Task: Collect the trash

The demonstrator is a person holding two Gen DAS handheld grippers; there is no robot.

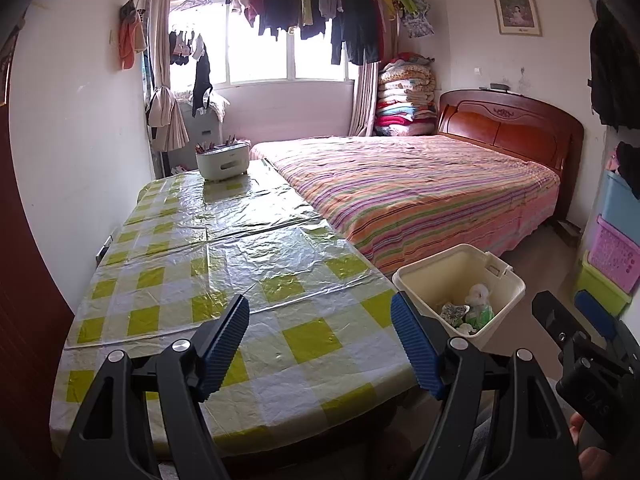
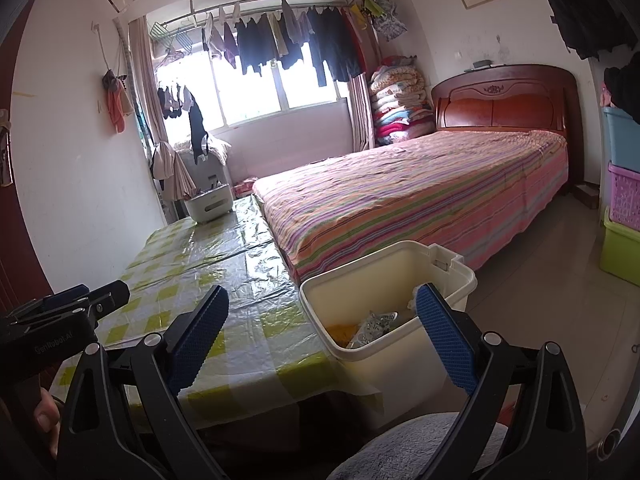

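Your left gripper point(image 1: 320, 344) hangs over the near end of the table point(image 1: 224, 248), its jaws spread wide with nothing between them but the yellow-and-white checked cloth. Your right gripper point(image 2: 320, 344) is beside it, also spread and empty; through its gap you look at the table's near corner and the near wall of the bin point(image 2: 384, 280).

The cream bin stands on the floor just off the table's right edge, at the foot of the striped bed point(image 1: 420, 184). From your left gripper it sits just beyond and to the right of the right-hand finger. From your right gripper it lies straight ahead, and the right-hand finger overlaps its rim.

The trash point(image 1: 476, 304) is already down inside the bin: a white crumpled wad, a green-and-white wrapper and a grey patterned scrap. In the right wrist view the scrap shows with something yellow at the bottom.

No loose scrap shows on the tabletop ahead of your left jaws. At the far end stands a pale green box point(image 1: 222, 162) with small items sticking out of its top, well beyond both grippers.

In the left wrist view your right gripper shows at the right edge, with part of your hand point(image 1: 588, 440) on it.
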